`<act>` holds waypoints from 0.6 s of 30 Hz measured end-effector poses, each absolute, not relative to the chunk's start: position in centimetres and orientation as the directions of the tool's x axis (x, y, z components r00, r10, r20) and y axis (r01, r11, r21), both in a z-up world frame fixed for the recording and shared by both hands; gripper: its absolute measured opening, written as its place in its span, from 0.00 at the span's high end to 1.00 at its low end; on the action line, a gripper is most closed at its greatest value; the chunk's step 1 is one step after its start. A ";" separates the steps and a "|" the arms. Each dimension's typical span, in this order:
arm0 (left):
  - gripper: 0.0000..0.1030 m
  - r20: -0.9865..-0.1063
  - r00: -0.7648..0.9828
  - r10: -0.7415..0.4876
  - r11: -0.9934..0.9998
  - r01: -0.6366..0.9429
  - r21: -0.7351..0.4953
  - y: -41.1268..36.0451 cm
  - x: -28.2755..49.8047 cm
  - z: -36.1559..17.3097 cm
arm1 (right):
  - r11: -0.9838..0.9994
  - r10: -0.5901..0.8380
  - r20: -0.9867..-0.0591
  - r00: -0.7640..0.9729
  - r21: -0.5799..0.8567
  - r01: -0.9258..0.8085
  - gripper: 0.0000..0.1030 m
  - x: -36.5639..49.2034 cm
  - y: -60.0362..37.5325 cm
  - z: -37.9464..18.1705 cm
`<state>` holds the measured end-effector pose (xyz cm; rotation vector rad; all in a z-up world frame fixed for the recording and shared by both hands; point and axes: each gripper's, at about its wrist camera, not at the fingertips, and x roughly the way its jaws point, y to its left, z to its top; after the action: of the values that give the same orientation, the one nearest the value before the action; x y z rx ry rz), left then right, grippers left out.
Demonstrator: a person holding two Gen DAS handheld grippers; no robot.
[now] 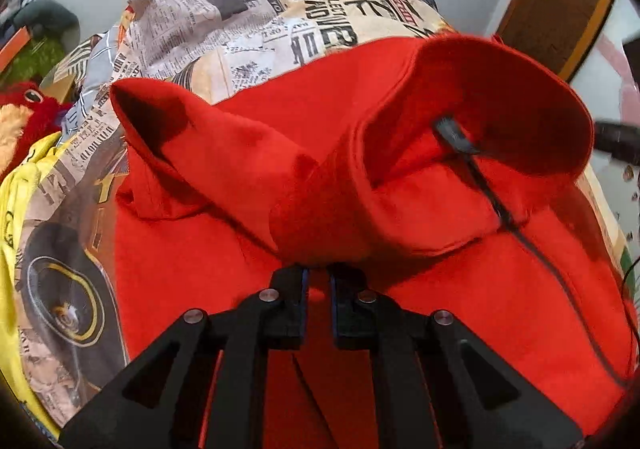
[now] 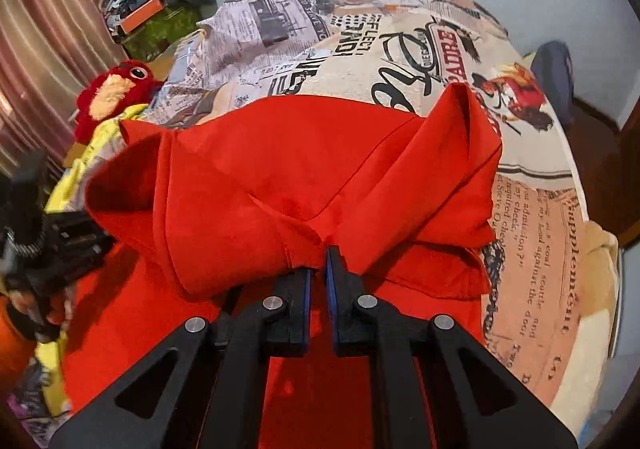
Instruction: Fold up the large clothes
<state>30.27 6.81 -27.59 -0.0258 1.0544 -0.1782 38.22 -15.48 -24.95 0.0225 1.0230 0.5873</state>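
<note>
Both grippers clench folds of a red hooded jacket (image 1: 400, 177) lying on a newspaper-print bedspread (image 1: 248, 21). The left gripper (image 1: 318, 273) view alone shows its dark zipper (image 1: 496, 205); the right gripper (image 2: 319, 269) view alone shows the bedspread's readable word "Supplement" and a red plush toy (image 2: 116, 97).

Red zip jacket (image 1: 460, 289), bunched on bedspread (image 1: 248, 21)

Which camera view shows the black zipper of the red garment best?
The left wrist view: the zipper runs there in full sight from the raised collar down the red garment. In the right wrist view only red cloth shows, and no zipper.
</note>
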 end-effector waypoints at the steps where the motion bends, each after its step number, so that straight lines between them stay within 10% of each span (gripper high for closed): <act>1: 0.94 -0.861 0.483 -0.160 0.985 0.139 -0.105 6.9 30.0 -27.4 | 0.846 0.480 -0.786 0.389 0.299 -0.441 0.93 38.2 -16.0 -24.2; 9: 0.86 -0.806 0.563 -0.183 0.983 0.117 -0.141 9.4 28.1 -21.9 | 0.829 0.517 -0.734 0.440 0.301 -0.472 0.90 35.3 -17.5 -18.6; 14: 0.75 -0.772 0.625 -0.118 0.993 0.065 -0.099 10.8 29.6 -18.5 | 0.827 0.536 -0.693 0.482 0.318 -0.463 0.55 35.6 -17.0 -17.3; 18: 0.74 -0.766 0.629 -0.129 0.991 0.045 -0.129 11.4 32.8 -18.2 | 0.826 0.549 -0.673 0.496 0.343 -0.448 0.49 37.5 -14.8 -17.6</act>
<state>32.80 11.45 -18.25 -0.1008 0.8847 -0.0999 37.54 -14.78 -17.59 0.1290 0.8612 0.6057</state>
